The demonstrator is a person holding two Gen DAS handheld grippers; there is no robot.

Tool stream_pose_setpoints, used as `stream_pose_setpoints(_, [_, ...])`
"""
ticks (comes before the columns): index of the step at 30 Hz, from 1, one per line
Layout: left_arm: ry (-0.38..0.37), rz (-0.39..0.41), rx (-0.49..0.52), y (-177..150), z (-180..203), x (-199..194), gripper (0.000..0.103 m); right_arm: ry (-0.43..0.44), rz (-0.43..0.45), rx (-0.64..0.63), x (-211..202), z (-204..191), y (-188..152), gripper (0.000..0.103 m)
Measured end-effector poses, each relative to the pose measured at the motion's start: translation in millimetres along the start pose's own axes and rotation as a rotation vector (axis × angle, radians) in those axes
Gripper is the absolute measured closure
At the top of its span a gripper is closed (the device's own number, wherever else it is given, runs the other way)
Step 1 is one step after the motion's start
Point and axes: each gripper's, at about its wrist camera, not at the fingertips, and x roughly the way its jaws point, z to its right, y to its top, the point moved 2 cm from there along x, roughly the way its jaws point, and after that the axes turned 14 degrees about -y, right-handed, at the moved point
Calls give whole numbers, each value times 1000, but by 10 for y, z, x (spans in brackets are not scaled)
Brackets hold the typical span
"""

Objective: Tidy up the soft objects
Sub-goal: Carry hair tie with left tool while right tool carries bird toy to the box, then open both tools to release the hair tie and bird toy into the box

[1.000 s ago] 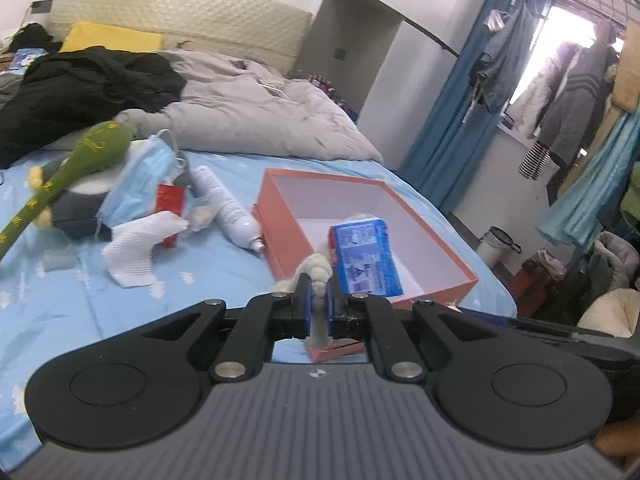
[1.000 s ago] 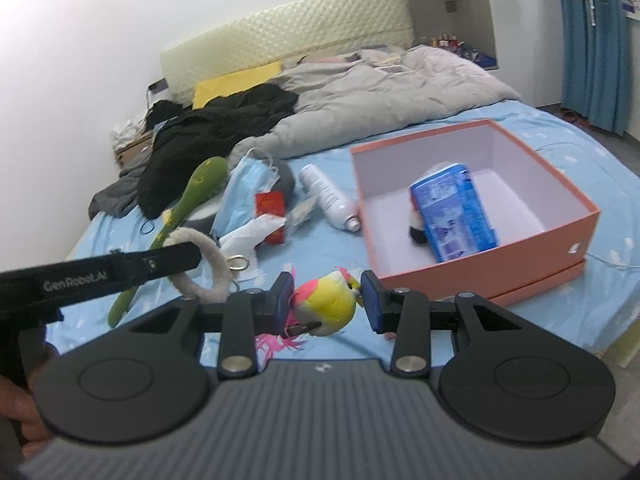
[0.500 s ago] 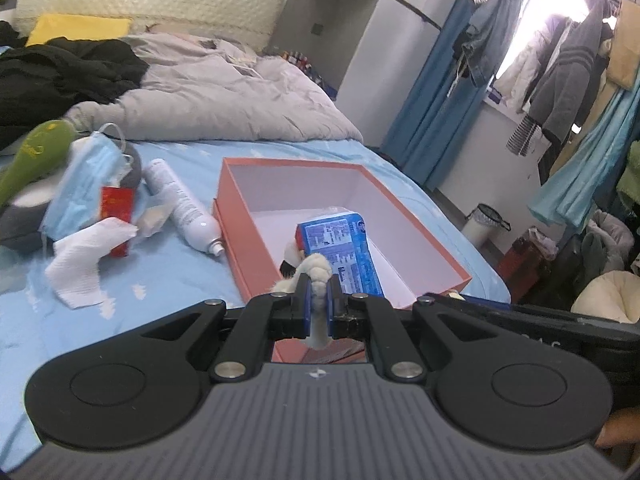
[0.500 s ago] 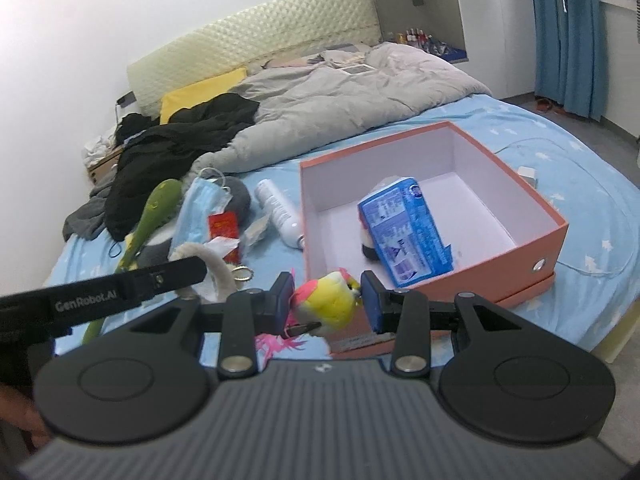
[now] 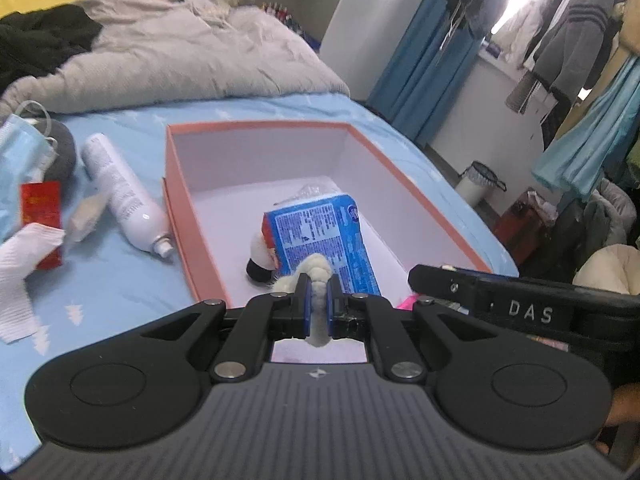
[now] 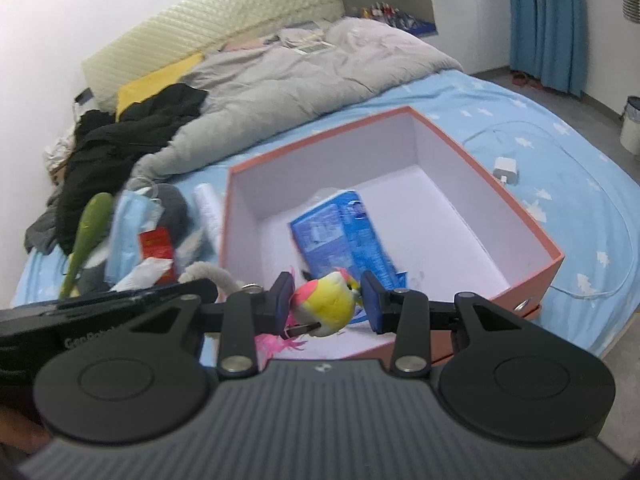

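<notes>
My left gripper (image 5: 318,306) is shut on a white fuzzy loop (image 5: 319,276) and holds it over the near edge of the orange box (image 5: 176,200). My right gripper (image 6: 326,306) is shut on a yellow and pink plush bird (image 6: 326,304) above the box's near side (image 6: 532,288). Inside the box lie a blue tissue pack (image 5: 324,236), also in the right wrist view (image 6: 344,236), and a small black and white plush (image 5: 258,258) partly under the pack. The fuzzy loop (image 6: 212,274) shows at the left in the right wrist view.
Left of the box on the blue sheet lie a white spray bottle (image 5: 120,196), a face mask (image 5: 20,160), a red packet (image 5: 40,216), white gauze (image 5: 20,272) and a green plush (image 6: 88,236). A grey duvet (image 6: 288,76) and black clothes (image 6: 132,128) lie behind. A charger (image 6: 506,168) lies right.
Both grippers have moved forward and over the orange box with their loads still held. The box and the tissue pack now fill more of both views.
</notes>
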Motion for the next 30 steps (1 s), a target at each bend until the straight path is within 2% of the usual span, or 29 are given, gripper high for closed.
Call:
stream_pose_setpoints(6, [-6, -46, -21, 47, -160, 469, 94, -43, -39, 15, 395, 160, 126, 62])
stream_pose_setpoints(12, [1, -81, -38, 12, -277, 752, 94, -73, -106, 19, 719, 283, 133, 62])
stream_pose_setpoints(15, [27, -97, -32, 18, -301, 859, 89, -83, -124, 22, 810, 327, 117, 61])
stream_pose_setpoints(16, [30, -101, -33, -1, -300, 847, 81, -87, -126, 12, 824, 326, 116, 60])
stream_pose_setpoints(17, [28, -96, -37, -1, -304, 847, 68, -90, -120, -1, 831, 323, 115, 60])
stream_pose_setpoints(19, [26, -77, -27, 0, -294, 803, 58, -95, -115, -18, 839, 323, 106, 55])
stream_pose_setpoints(21, [35, -61, -6, 13, -265, 771, 58, -90, -124, -15, 841, 329, 104, 49])
stream_pose_setpoints(30, [43, -11, 16, 34, -111, 408, 58, -59, -85, 11, 568, 327, 87, 49])
